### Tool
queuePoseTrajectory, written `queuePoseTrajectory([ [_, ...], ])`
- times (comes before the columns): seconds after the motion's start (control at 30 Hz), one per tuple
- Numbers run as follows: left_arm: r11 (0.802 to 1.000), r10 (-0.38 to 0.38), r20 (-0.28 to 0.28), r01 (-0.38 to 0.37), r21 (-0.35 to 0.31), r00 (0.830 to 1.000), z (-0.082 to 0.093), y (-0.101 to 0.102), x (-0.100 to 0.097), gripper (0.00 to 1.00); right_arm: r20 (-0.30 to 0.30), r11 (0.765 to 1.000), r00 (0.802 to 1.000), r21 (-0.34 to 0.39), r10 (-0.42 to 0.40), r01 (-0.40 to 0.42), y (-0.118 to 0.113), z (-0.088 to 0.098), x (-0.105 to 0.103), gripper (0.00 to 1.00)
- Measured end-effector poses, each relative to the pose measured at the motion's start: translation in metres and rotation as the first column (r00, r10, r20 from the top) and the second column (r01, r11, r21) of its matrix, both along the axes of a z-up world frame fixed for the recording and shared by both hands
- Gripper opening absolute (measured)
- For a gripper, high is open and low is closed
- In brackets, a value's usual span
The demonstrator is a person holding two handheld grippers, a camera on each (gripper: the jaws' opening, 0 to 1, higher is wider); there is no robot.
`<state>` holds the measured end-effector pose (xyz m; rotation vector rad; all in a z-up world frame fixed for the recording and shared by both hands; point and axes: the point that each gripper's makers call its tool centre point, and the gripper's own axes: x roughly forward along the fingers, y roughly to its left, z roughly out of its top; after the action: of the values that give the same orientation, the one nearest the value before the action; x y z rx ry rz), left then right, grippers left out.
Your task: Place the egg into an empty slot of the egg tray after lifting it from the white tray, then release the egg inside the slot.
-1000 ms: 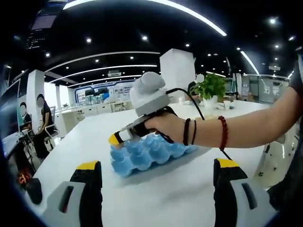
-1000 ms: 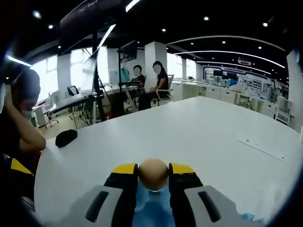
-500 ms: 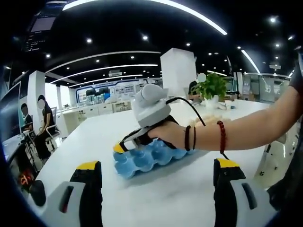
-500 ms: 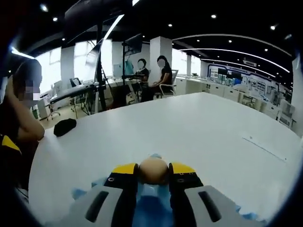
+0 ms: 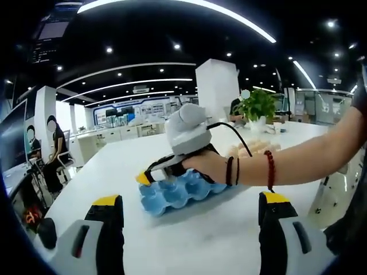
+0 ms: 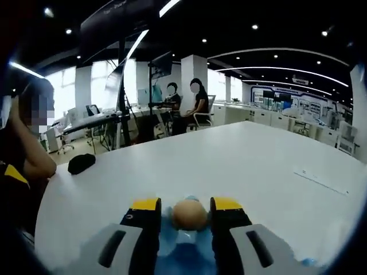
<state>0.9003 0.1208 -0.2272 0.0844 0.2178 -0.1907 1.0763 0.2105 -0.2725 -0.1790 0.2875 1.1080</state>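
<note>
In the right gripper view the brown egg [image 6: 190, 214] rests in a slot of the blue egg tray [image 6: 172, 243], at its far edge. My right gripper [image 6: 186, 201] is open, with a yellow-tipped jaw on each side of the egg and a small gap to it. In the left gripper view a hand holds that right gripper [image 5: 144, 179] low over the left end of the blue egg tray [image 5: 183, 193]. Pale eggs lie in the white tray [image 5: 245, 150] behind the wrist. My left gripper [image 5: 191, 199] hangs wide open, short of the egg tray, holding nothing.
The white table [image 6: 246, 166] stretches far beyond the egg tray. A black object [image 6: 81, 164] lies near its left edge, and a thin strip [image 6: 319, 179] lies at the right. A potted plant [image 5: 256, 106] stands behind the white tray. People sit at desks [image 6: 183, 106] in the background.
My right gripper came down onto the egg tray with the egg. Its jaws then parted, leaving the egg lying in the slot. My left gripper stayed still.
</note>
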Motion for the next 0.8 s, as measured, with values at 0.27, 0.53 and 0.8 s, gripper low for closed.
queuePoseTrajectory([
  [0.27,1.0,-0.007,0.009,0.007,-0.01,1.0,-0.001,0.007,0.003,1.0,0.048,0.998,0.998,0.039,-0.046,0.044,-0.006,0.014,0.006,0.48],
  [0.53,1.0,-0.022,0.016,0.023,-0.021,1.0,-0.001,0.004,0.007,1.0,0.08,0.992,0.991,0.074,-0.103,0.098,-0.035,0.031,0.008,0.54],
  [0.8,0.999,-0.037,0.015,0.037,-0.024,0.999,-0.002,-0.007,0.011,1.0,0.173,0.984,0.972,0.105,-0.158,0.142,-0.072,0.052,0.009,0.54],
])
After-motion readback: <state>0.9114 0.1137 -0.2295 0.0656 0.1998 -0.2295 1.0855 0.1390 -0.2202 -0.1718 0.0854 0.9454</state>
